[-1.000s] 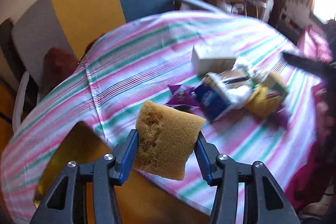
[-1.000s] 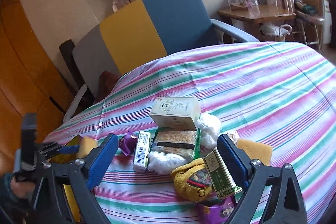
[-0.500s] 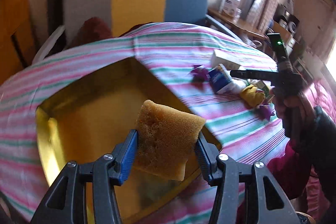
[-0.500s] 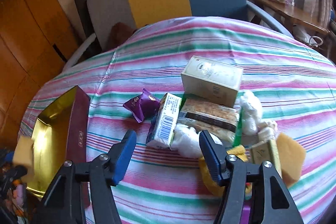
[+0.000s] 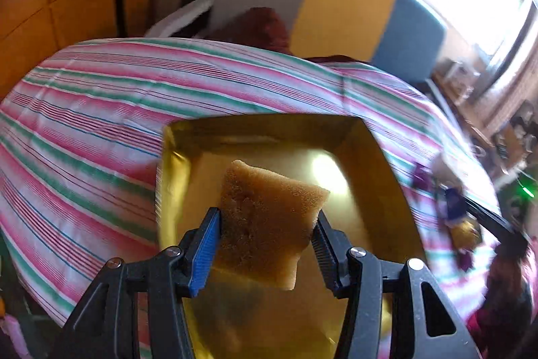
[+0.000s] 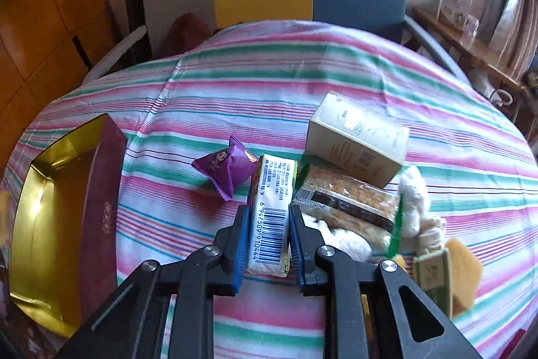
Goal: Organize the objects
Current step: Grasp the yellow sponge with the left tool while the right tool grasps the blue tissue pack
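Over the gold-lined box (image 5: pixel 366 190) at the left edge of the bench (image 6: pixel 302 83), left gripper (image 5: pixel 265 224) clamped on a tan sponge (image 5: pixel 265 217), blue fingers (image 5: pixel 205 241) pressing into both its sides so the soft block bulges between them. Held tilted and clear of the box floor, apparently so as to fall inside the walls once let go; no contact with the gold lining visible. Toward the middle of the bench, right gripper (image 6: pixel 269 238) closed on a white packet with a barcode (image 6: pixel 272 217), pinched across its narrow width with its long axis along the fingers, probably because that is the only span the fingers can close on. Packet apparently lying on the striped cloth, not yet lifted. Just beside it, a purple candy wrapper (image 6: pixel 228 167) on the left; touching or nearly so on the right, a clear pack of brown biscuits (image 6: pixel 349 204) with a beige carton (image 6: pixel 356 140) behind. Second sponge (image 6: pixel 464 275) and a small green box (image 6: pixel 433 275) near the right side. Judged: sponge drop imminent, most of the pile still to be moved into the box.
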Available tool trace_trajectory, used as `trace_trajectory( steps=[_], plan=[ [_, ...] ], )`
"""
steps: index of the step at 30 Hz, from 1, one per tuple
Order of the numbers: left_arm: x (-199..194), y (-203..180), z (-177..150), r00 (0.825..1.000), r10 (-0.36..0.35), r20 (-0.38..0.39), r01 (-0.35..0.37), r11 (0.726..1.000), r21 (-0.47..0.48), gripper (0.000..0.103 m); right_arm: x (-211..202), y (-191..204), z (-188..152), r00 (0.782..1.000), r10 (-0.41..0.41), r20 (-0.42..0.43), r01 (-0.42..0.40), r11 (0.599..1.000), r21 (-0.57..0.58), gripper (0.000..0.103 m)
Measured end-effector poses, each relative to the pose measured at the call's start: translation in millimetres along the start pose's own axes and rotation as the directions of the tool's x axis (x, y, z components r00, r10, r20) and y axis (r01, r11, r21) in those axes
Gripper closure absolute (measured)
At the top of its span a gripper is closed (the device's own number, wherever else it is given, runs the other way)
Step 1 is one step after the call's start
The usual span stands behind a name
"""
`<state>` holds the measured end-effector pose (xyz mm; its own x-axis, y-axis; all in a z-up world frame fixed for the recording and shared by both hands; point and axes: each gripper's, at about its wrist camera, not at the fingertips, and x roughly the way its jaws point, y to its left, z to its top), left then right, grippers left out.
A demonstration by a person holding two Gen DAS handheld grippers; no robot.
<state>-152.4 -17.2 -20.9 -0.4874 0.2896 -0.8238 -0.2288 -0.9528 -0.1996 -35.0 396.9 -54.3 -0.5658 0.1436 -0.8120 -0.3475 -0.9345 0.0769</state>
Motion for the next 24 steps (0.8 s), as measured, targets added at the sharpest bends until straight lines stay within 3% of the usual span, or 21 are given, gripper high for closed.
trace_trajectory(
  steps=[7, 14, 19, 24],
  plan=[
    [52, 26, 32, 0.993, 0.100, -0.067, -0.106, 0.991, -0.087, 0.048, -31, 6, -21, 0.996, 0.063, 0.060, -0.063, 0.998, -0.006, 0.080],
    [82, 43, 37, 0.978, 0.181, -0.101, -0.192, 0.974, -0.118, 0.041, -45, 19, -35, 0.991, 0.107, 0.081, -0.105, 0.994, -0.034, 0.080],
    [83, 43, 43, 0.982, 0.168, -0.091, -0.177, 0.978, -0.109, 0.030, -48, 32, -40, 0.987, 0.142, 0.076, -0.139, 0.989, -0.043, 0.080],
    [56, 42, 42, 0.991, 0.130, -0.041, -0.134, 0.984, -0.116, 0.029, -57, 55, -37, 0.976, 0.201, 0.088, -0.196, 0.979, -0.063, 0.080]
  ],
)
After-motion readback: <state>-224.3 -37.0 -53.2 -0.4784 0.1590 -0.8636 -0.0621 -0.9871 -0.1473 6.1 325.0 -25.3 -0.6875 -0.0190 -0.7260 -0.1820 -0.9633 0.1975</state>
